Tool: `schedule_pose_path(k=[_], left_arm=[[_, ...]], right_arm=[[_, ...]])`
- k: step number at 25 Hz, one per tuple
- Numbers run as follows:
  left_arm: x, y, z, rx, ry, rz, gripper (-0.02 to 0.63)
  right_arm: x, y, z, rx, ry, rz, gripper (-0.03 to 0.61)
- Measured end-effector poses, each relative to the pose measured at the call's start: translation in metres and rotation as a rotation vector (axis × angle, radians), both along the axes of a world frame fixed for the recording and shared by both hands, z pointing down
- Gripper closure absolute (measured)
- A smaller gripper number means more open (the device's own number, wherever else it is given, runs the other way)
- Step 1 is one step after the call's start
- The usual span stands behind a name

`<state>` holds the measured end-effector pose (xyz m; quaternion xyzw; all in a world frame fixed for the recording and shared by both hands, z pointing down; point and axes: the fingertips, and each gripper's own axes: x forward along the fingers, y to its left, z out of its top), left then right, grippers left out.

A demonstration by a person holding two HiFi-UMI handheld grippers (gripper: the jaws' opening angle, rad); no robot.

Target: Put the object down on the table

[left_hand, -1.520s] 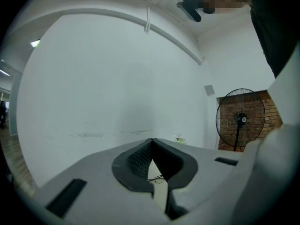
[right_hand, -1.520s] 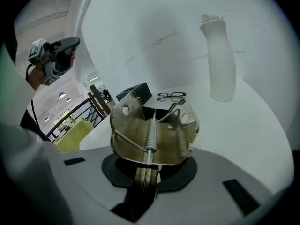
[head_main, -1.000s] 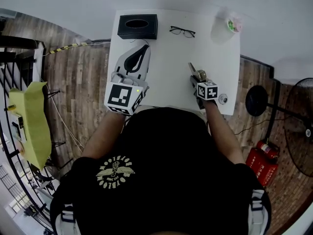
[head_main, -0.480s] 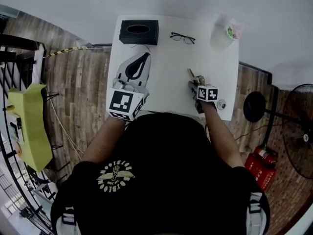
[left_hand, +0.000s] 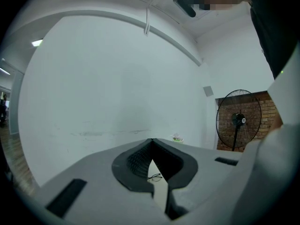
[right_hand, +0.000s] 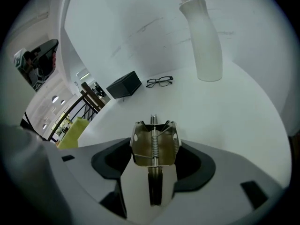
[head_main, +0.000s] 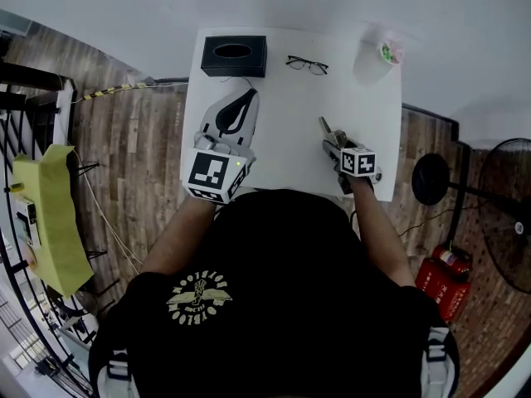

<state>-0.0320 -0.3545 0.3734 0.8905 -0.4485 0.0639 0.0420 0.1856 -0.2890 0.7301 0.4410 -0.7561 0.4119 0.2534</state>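
A small metal spring tool (right_hand: 154, 142) lies on the white table (head_main: 290, 114) between the jaws of my right gripper (right_hand: 154, 165). Those jaws are opening, and a gap shows on each side of the tool's narrow handle. In the head view the tool (head_main: 328, 133) pokes out ahead of the right gripper (head_main: 336, 146) near the table's front right. My left gripper (head_main: 247, 92) rests over the table's front left, its tips touching and nothing between them. In its own view the left gripper (left_hand: 151, 139) is shut at the tip.
At the table's back edge stand a black tissue box (head_main: 234, 55), a pair of glasses (head_main: 308, 64) and a tall white cup (head_main: 377, 56). A floor fan (head_main: 506, 214) and red extinguishers (head_main: 444, 276) are to the right. A stair railing (head_main: 25, 123) is to the left.
The right gripper has shifted slightly toward the table's front right edge, with the metal tool still at its jaws. The left gripper has stayed where it was.
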Motion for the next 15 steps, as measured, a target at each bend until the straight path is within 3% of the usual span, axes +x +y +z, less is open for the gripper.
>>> schedule_pose_path(k=[9, 15], left_arm=[[0.003, 0.004, 0.0, 0.002, 0.007, 0.016, 0.607], [0.0, 0.006, 0.001, -0.01, 0.023, 0.015, 0.607]], right_arm=[[0.027, 0.0, -0.013, 0.076, 0.159, 0.003, 0.303], [0.024, -0.011, -0.044, 0.167, 0.168, 0.006, 0.306]])
